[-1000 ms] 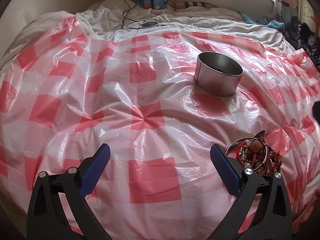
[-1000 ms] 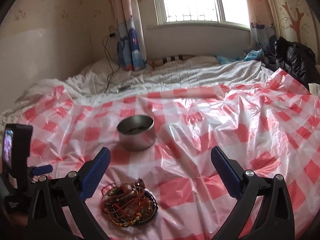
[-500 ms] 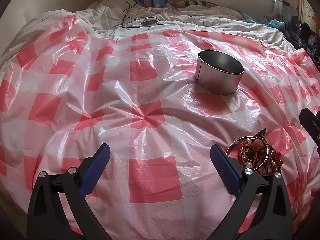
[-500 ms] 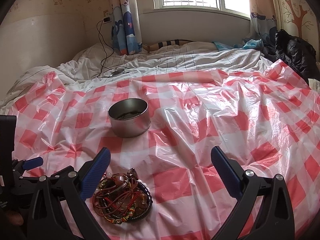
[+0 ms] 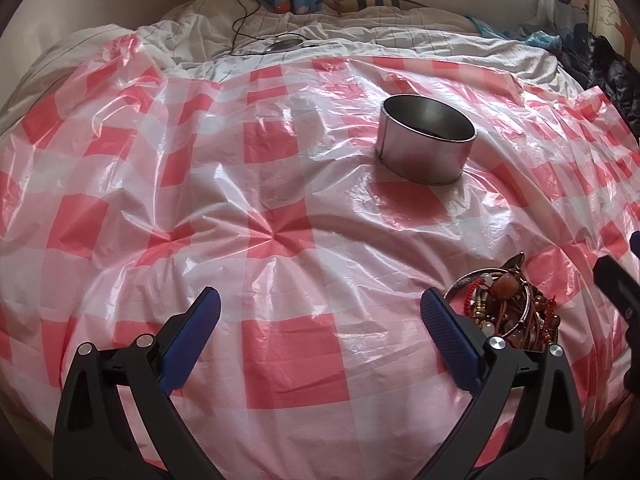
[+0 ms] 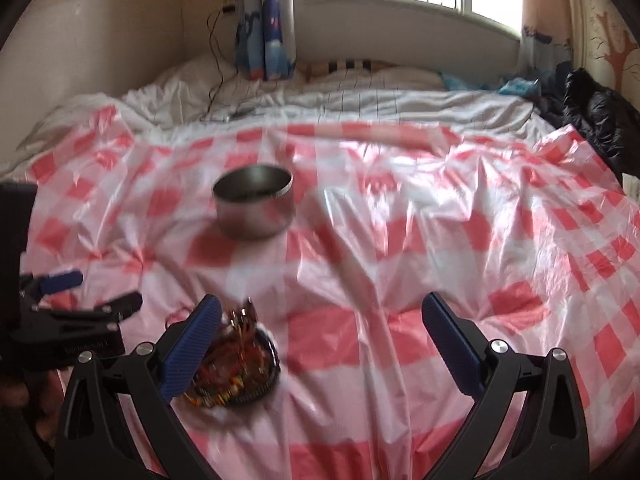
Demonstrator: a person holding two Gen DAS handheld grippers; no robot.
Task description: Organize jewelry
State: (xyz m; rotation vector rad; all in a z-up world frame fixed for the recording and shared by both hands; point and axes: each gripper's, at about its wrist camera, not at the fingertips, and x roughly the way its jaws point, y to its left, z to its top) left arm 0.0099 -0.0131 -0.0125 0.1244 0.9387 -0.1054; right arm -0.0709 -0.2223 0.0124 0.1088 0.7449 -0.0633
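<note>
**Both grippers spread wide over the jewelry**

A bed is covered by a red-checked plastic sheet (image 5: 280, 184). A round metal tin (image 5: 426, 148) stands mid-sheet. The left gripper (image 5: 320, 320) and right gripper (image 6: 320, 320) are held wide open, empty. A jewelry pile (image 6: 236, 364) is seen just beside the right gripper's left finger.

Jewelry pile (image 6: 236, 364) motion-blurred, pieces indistinguishable

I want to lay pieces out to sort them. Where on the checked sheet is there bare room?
Bare: the wide stretch left of the metal tin, and the patch between the left gripper fingers. Right of the tin is bare too. Crowded: the near corner, where the jewelry pile sits by the right gripper.
</note>
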